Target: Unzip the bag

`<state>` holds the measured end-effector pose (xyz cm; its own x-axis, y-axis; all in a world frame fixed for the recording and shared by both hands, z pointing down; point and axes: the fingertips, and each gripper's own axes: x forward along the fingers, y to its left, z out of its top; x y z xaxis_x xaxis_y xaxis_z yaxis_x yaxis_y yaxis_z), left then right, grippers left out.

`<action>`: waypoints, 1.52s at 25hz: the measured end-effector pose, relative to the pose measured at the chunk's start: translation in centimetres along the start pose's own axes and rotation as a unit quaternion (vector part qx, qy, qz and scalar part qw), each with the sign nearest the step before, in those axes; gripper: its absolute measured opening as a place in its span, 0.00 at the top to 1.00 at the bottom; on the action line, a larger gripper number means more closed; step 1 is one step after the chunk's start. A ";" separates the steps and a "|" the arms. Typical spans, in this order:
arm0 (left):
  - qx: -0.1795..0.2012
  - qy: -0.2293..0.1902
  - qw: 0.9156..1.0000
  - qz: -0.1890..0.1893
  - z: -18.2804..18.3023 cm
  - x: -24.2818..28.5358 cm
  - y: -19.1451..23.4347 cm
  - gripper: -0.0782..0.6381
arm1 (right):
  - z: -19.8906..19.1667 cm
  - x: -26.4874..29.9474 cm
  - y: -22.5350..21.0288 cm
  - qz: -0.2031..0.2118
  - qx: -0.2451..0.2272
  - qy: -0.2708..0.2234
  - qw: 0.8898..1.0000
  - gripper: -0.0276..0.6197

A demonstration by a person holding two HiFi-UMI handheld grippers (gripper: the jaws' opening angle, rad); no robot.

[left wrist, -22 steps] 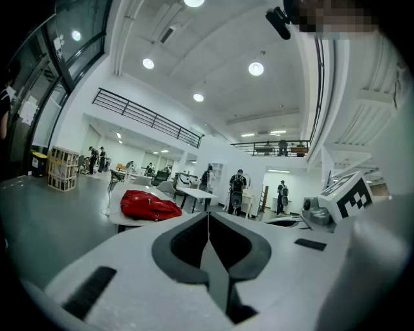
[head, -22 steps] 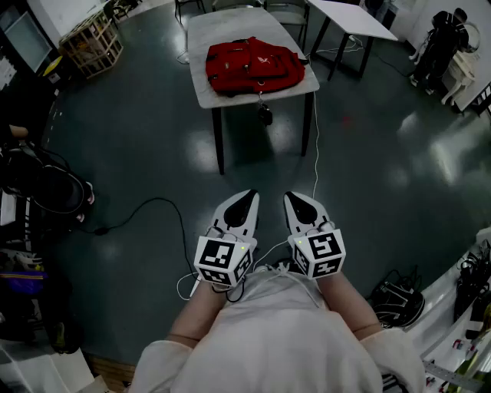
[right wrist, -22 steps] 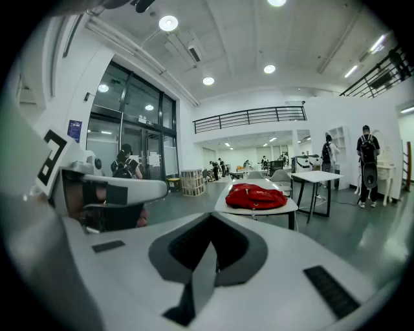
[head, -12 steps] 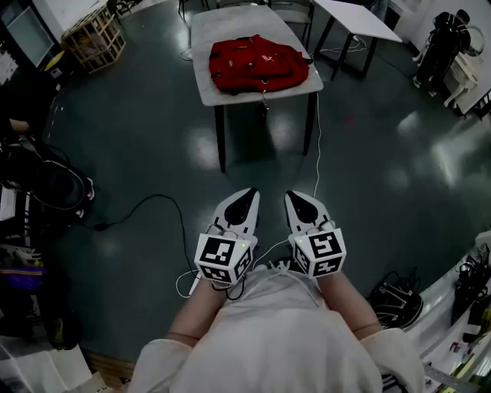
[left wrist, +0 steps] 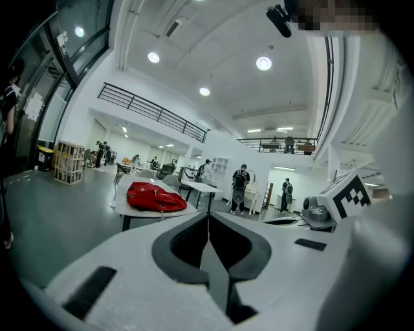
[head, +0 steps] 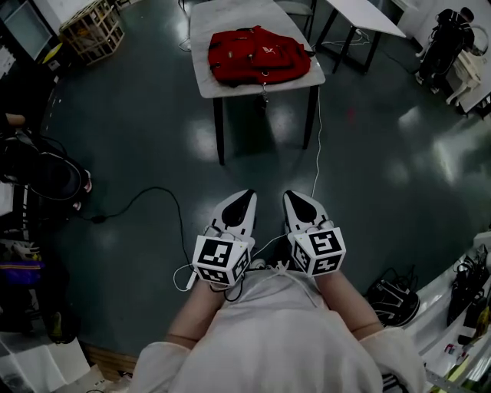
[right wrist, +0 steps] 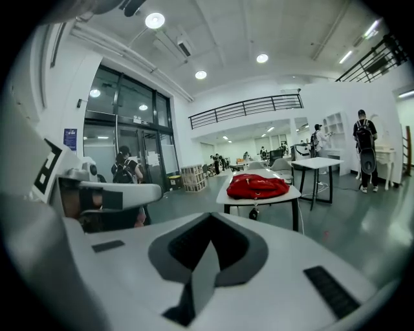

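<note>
A red bag lies flat on a small white table far ahead of me; a dark tag hangs off the table's front edge below it. The same bag shows small in the left gripper view and the right gripper view. My left gripper and right gripper are held side by side close to my body, well short of the table. Both have their jaws pressed together with nothing between them.
A cable runs from the table down across the dark floor. A second white table stands at the back right, a wooden crate at the back left. Bags and gear lie at left. People stand in the distance.
The table and bag have shifted slightly up in the head view. Both grippers keep the same pose, still shut.
</note>
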<state>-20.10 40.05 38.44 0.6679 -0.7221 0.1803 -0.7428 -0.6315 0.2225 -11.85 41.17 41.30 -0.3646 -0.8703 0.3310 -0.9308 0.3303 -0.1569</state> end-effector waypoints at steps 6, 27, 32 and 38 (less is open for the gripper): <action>0.006 0.001 0.999 0.032 0.0 2.3 1.5 0.86 | -0.7 2.7 -1.6 0.023 -0.011 0.018 1.000 0.92; -0.028 0.020 0.989 0.145 3.3 28.7 7.7 0.86 | 9.5 19.6 -24.0 0.110 -0.019 0.031 0.993 0.91; -0.028 0.039 0.988 0.146 3.2 33.1 8.3 0.86 | 10.5 22.0 -27.7 0.113 -0.012 0.034 0.993 0.91; -0.026 0.054 0.986 0.156 2.9 36.0 10.6 0.86 | 11.5 24.4 -29.9 0.107 -0.007 0.031 0.994 0.91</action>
<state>-4.07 6.58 44.54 0.4103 -0.8432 0.3474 -0.9114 -0.3656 0.1892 7.44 5.88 43.36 -0.5540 -0.7562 0.3482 -0.8324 0.5104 -0.2160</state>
